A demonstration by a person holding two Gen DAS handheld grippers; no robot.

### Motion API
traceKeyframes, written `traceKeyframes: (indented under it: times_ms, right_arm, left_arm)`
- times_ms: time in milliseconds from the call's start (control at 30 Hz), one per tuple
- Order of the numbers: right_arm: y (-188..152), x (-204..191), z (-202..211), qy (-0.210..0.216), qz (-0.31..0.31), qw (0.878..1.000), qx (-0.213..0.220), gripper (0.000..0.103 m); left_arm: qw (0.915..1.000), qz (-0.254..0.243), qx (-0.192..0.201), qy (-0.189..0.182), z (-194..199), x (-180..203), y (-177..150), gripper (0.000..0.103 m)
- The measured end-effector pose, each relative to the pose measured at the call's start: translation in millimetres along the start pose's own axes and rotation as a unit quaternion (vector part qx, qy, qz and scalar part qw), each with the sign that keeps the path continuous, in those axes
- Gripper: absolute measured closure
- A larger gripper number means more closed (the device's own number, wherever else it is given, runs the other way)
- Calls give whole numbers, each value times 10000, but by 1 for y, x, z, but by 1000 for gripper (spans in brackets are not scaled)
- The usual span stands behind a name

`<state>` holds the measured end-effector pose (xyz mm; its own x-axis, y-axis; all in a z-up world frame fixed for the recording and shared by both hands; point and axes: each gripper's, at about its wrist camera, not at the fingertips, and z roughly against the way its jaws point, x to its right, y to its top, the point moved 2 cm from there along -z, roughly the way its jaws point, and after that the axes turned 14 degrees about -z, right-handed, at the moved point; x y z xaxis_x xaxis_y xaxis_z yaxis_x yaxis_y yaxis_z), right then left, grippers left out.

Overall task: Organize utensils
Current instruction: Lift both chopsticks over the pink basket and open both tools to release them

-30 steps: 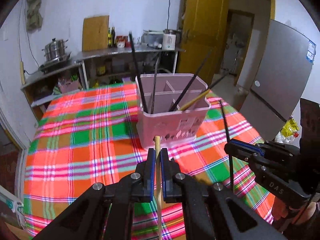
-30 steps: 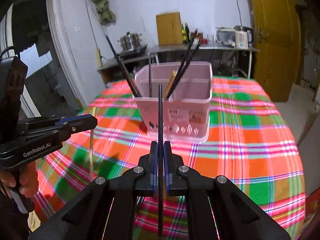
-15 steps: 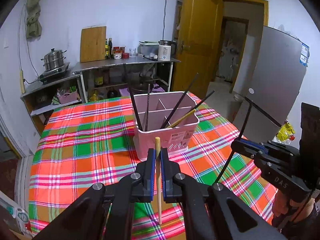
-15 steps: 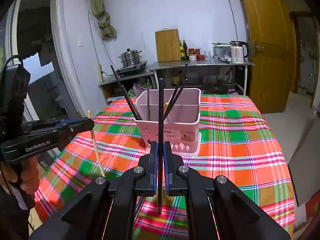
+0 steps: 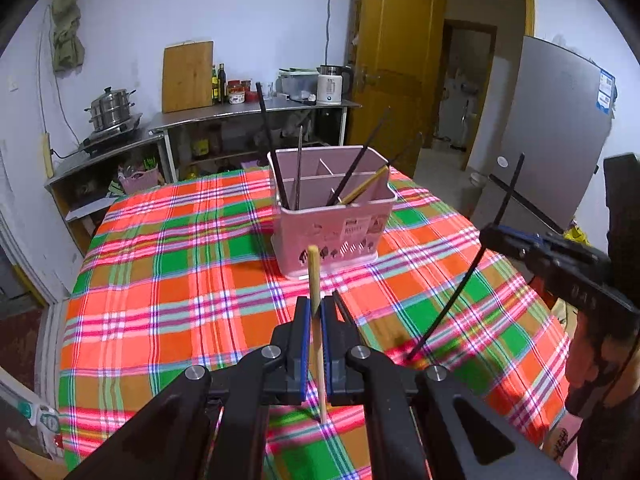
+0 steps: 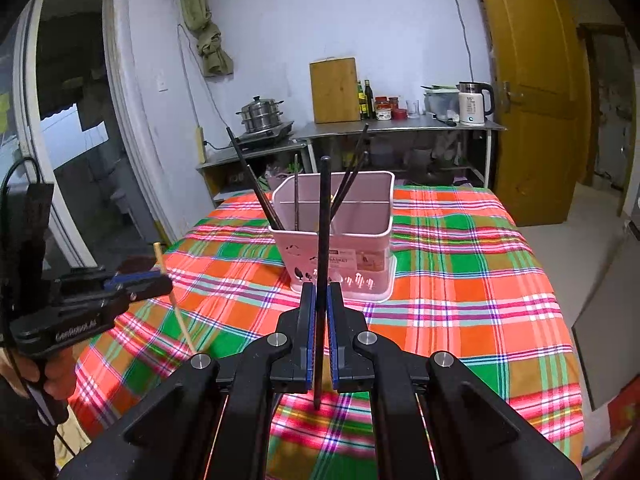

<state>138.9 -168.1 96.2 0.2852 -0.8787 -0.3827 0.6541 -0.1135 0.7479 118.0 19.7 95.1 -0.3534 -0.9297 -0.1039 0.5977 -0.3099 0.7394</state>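
Matt pink plastic basket [image 5: 332, 216] on woven plaid cloth [image 5: 168, 280]

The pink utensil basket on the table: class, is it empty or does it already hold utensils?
Not empty. The pink utensil basket stands upright on the plaid tablecloth with several dark chopsticks and one wooden chopstick leaning inside.

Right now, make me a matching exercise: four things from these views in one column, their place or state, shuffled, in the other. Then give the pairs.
Things
1. wooden chopstick
2. black chopstick
3. pink basket
4. kettle

Places or states
A. on the steel counter by the wall
B. clamped in the right gripper
C. standing on the plaid tablecloth
D. clamped in the left gripper

Pairs: 1-D, 2-B, 3-C, 4-A
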Motion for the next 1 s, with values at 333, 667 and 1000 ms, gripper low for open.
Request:
traceKeyframes:
  times_ms: [333,667,1000]
  right_arm:
    - [10,-8,6,56,-2,9998,197,98]
    - [41,-15,2,331,-165,9977,569,98]
    - [92,-28,-5,595,-273,9917,1109,98]
  left_arm:
    - [9997,153,184,26,14,-13,12,98]
    - [9968,483,636,-65,4,-36,53,98]
    - [9885,800,1282,14,0,-66,110,98]
